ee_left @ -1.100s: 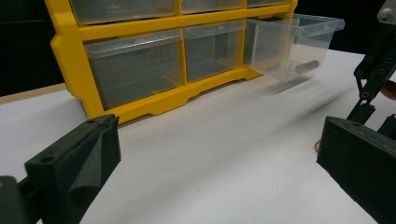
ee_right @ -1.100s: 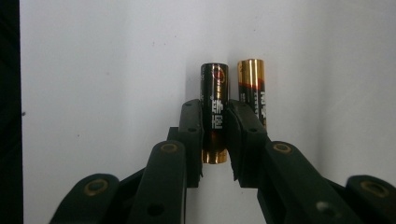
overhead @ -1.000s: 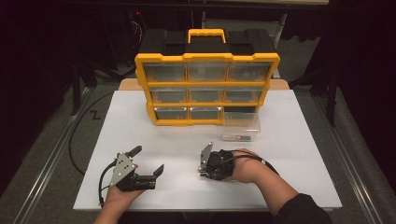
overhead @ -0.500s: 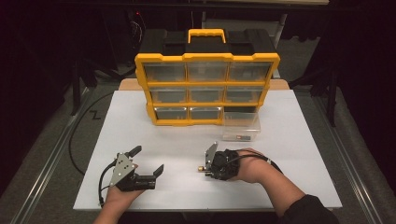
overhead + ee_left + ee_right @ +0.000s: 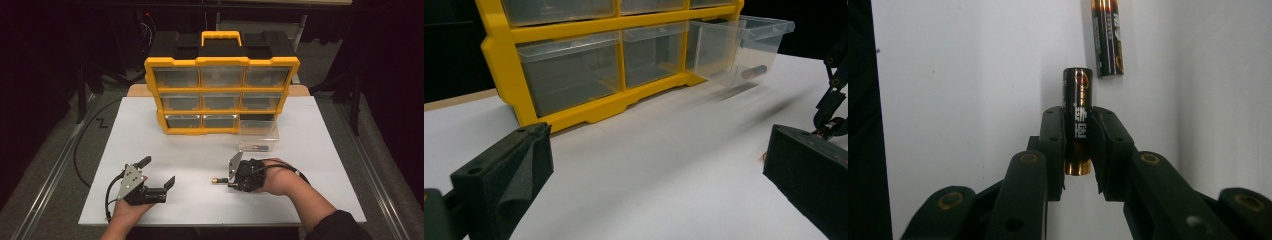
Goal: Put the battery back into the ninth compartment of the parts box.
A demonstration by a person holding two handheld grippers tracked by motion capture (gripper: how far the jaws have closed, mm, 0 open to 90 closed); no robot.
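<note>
Overhead, white table (image 5: pixel 150 145) (dark room around).

A big white table (image 5: pixel 150 145) carries everything here. Its top is flat and plain. At the far side of it stands a yellow box of drawers (image 5: pixel 221 95) with a black top and a yellow handle. The see-through drawers sit in three rows. One clear drawer (image 5: pixel 258 135) at the bottom right is pulled out over the table, and a small thing lies inside it. Nearer the front, a black and gold battery (image 5: pixel 1107 37) lies flat on the white top. A black cable (image 5: pixel 82 150) hangs off the left edge.
</note>
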